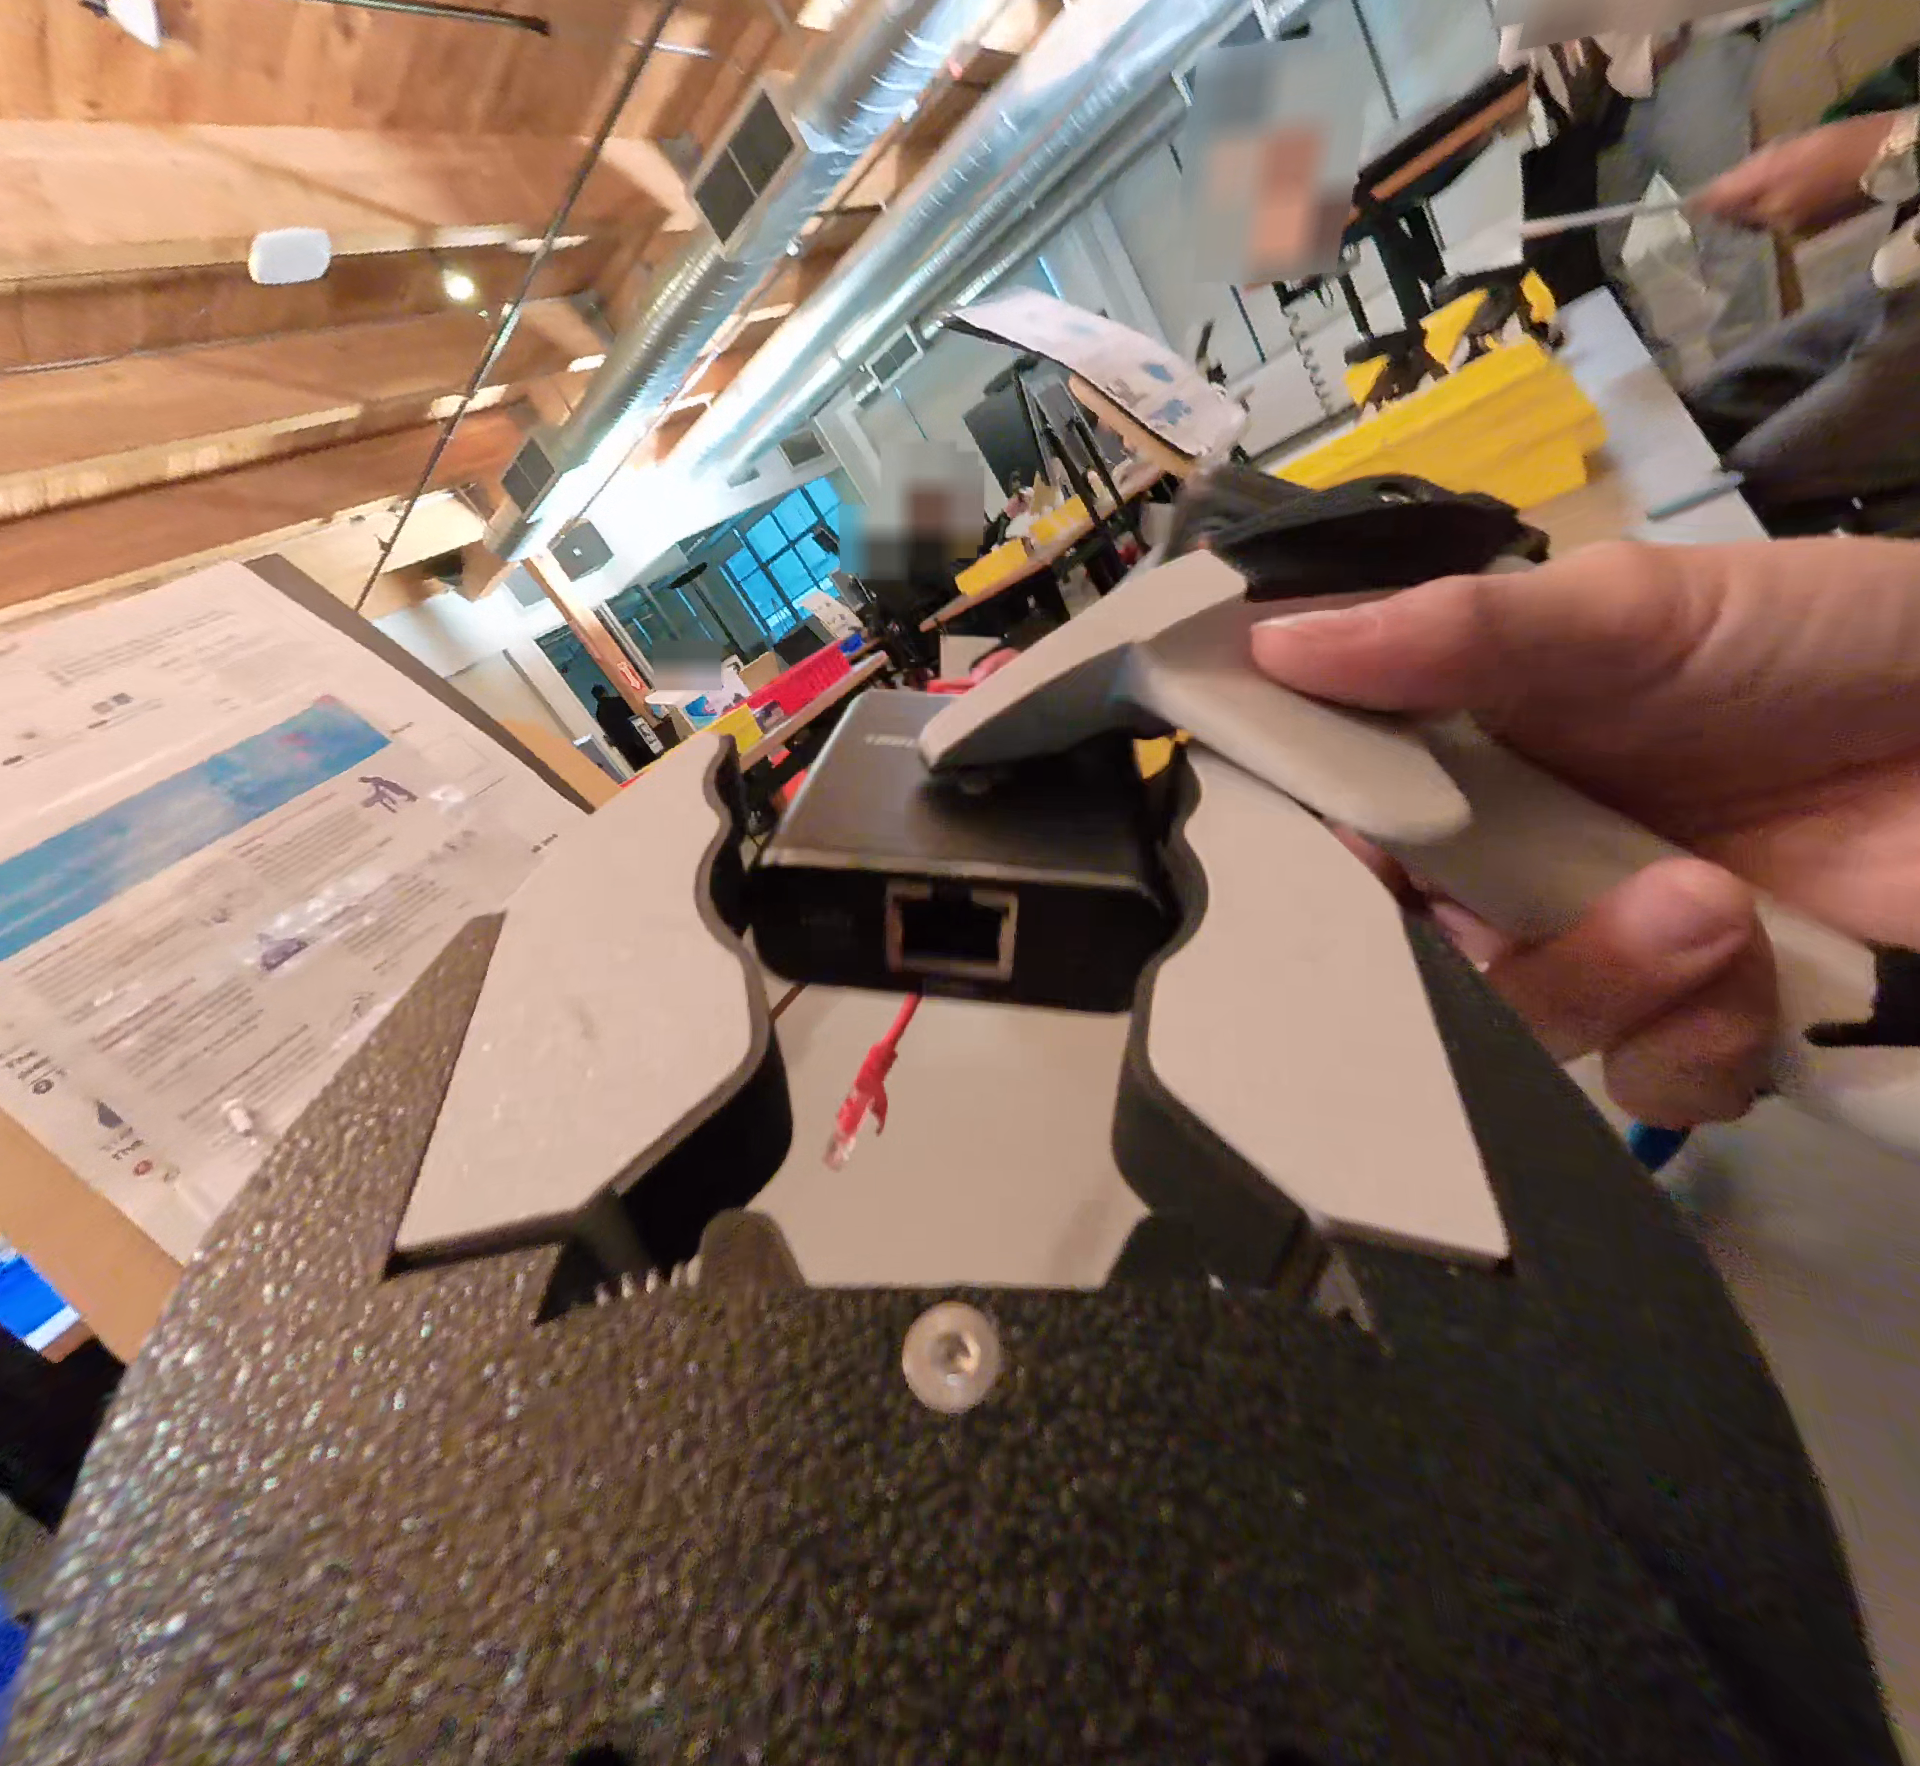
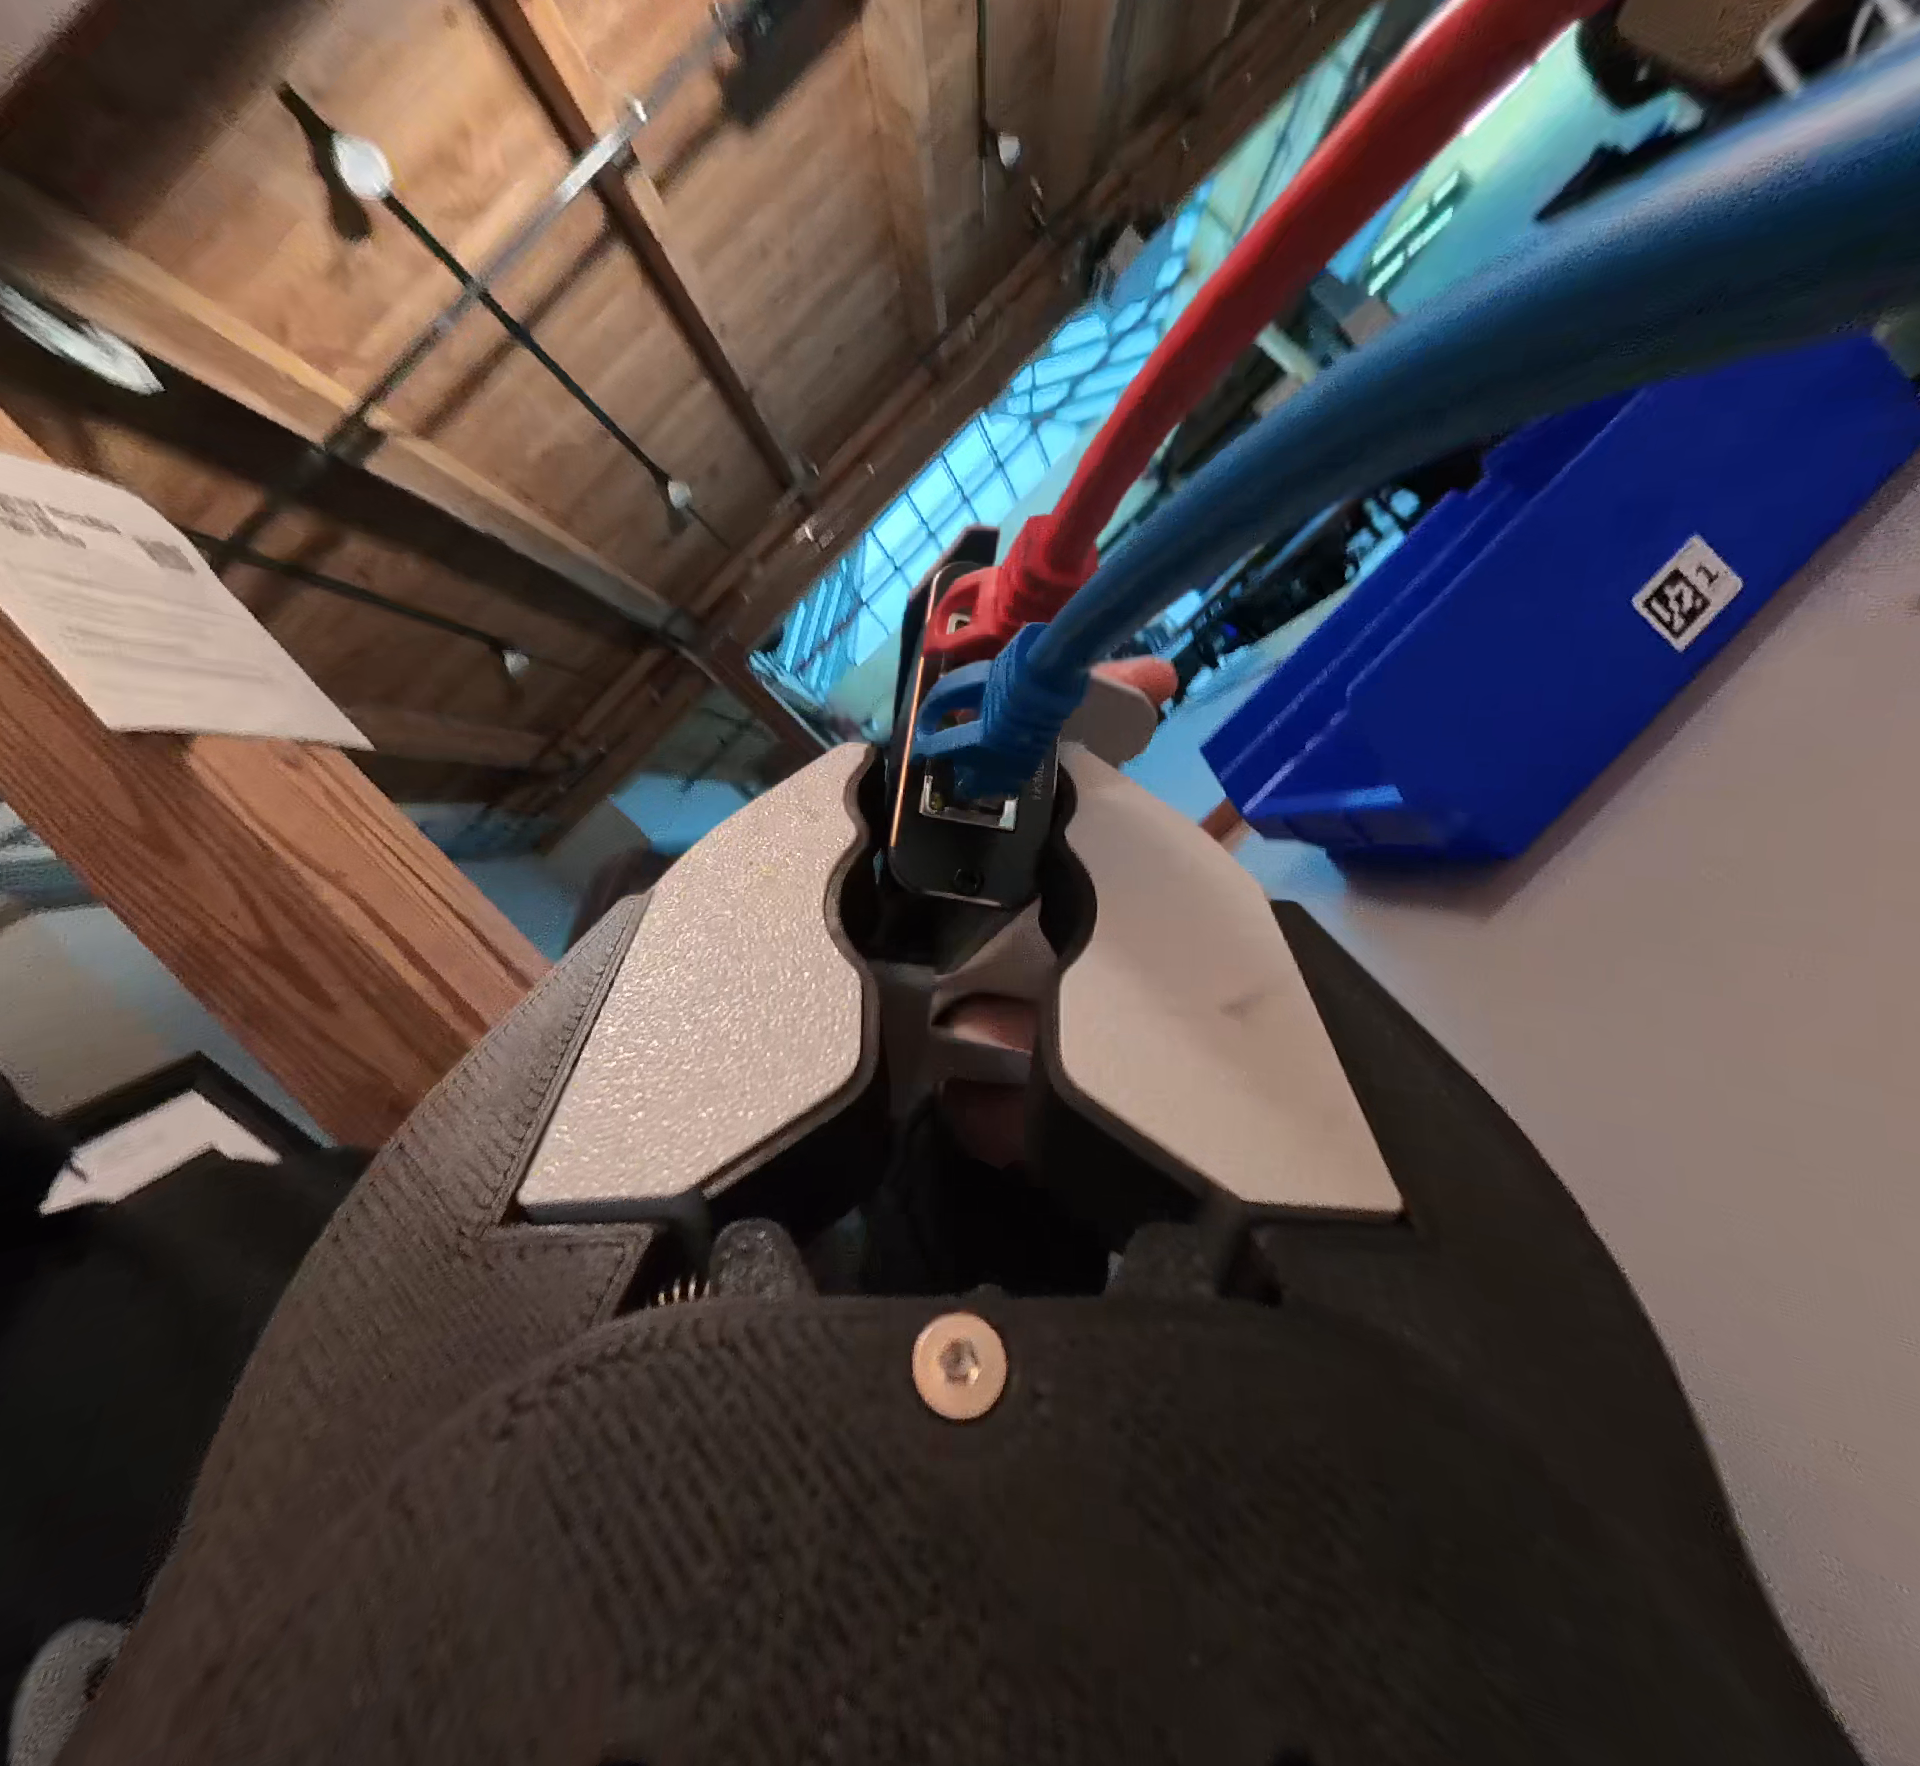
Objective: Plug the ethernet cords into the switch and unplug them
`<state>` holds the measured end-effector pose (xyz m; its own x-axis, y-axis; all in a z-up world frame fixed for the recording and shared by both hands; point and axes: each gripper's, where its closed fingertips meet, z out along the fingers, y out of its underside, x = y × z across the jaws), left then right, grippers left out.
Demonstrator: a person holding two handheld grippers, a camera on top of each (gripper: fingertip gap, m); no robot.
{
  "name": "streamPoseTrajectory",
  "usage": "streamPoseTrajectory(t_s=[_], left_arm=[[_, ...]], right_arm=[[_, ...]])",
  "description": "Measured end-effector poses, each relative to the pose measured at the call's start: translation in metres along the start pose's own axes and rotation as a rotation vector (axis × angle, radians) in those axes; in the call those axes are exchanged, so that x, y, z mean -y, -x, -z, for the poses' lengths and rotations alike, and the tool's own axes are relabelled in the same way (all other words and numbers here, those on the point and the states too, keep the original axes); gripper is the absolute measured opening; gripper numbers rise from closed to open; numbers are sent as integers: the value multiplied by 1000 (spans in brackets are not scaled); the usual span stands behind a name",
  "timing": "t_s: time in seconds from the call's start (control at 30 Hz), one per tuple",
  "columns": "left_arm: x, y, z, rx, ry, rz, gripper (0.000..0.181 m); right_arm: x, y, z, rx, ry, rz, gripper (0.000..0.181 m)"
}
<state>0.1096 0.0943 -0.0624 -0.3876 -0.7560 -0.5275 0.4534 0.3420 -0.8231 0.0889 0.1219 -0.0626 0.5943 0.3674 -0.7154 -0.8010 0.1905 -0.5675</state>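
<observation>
The black switch (image 1: pixel 956 843) is held in the air between both grippers. My left gripper (image 1: pixel 951 833) is shut on its two sides, and one empty port (image 1: pixel 951 932) faces the camera. A loose red plug (image 1: pixel 862 1088) hangs below it. My right gripper (image 2: pixel 966 781) is shut on the switch's (image 2: pixel 966 843) flat faces. Its upper finger (image 1: pixel 1081 698) lies on the switch's top in the left wrist view, held by a hand (image 1: pixel 1662 781). A red cord (image 2: pixel 1049 563) and a blue cord (image 2: pixel 997 708) are plugged into the ports on this side.
A blue bin (image 2: pixel 1558 625) stands on the white table (image 2: pixel 1610 1145) to the right. A wooden post (image 2: pixel 208 833) with a paper sheet is on the left. A printed sheet (image 1: pixel 208 833) stands left, and yellow bins (image 1: pixel 1455 438) and people are beyond.
</observation>
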Motion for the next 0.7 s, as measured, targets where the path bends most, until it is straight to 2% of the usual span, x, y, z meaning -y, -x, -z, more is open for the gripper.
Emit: streamPoseTrajectory(t_s=[0.2, 0.37, 0.5, 0.7], left_arm=[[-11, -4, 0, -46, 39, 16, 80], [-16, -3, -1, -24, 41, 17, 79], [-29, -3, -3, -23, 93, 17, 78], [-20, 8, -1, 43, 90, -18, 77]], right_arm=[[-10, -3, -4, -59, 77, 67, 27], [-8, -6, -3, -112, 61, 115, 27], [-6, -12, 0, -169, 58, 169, 25], [2, -4, 1, -148, 53, 219, 34]])
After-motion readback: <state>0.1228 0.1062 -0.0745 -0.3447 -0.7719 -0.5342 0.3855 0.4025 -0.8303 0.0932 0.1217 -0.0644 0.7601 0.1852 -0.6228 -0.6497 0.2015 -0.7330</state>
